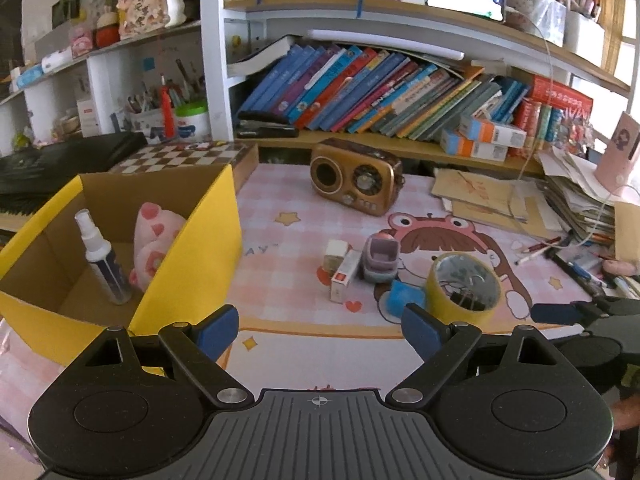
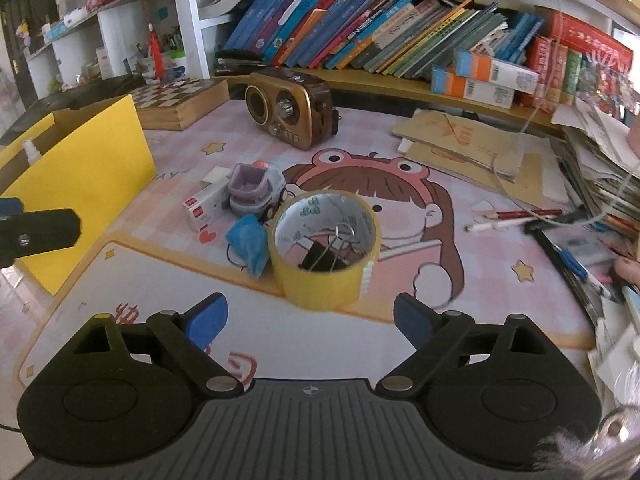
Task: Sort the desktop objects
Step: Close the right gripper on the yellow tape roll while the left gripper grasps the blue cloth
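Note:
A yellow cardboard box [image 1: 192, 248] stands at the left, holding a spray bottle [image 1: 102, 260] and a pink plush toy [image 1: 154, 240]. On the pink mat lie a yellow tape roll [image 2: 326, 244] with a black binder clip [image 2: 324, 258] inside, a blue crumpled item [image 2: 248, 242], a small purple toy car [image 2: 256, 192] and two small white boxes [image 2: 202, 206]. My left gripper [image 1: 320, 330] is open and empty, just right of the box. My right gripper [image 2: 310, 320] is open and empty, just in front of the tape roll.
A brown retro radio [image 1: 356, 176] stands behind the items. A chessboard box [image 1: 188, 158] sits behind the yellow box. Papers, envelopes [image 2: 464, 140], pencils [image 2: 516, 216] and pens clutter the right side. Bookshelves run along the back.

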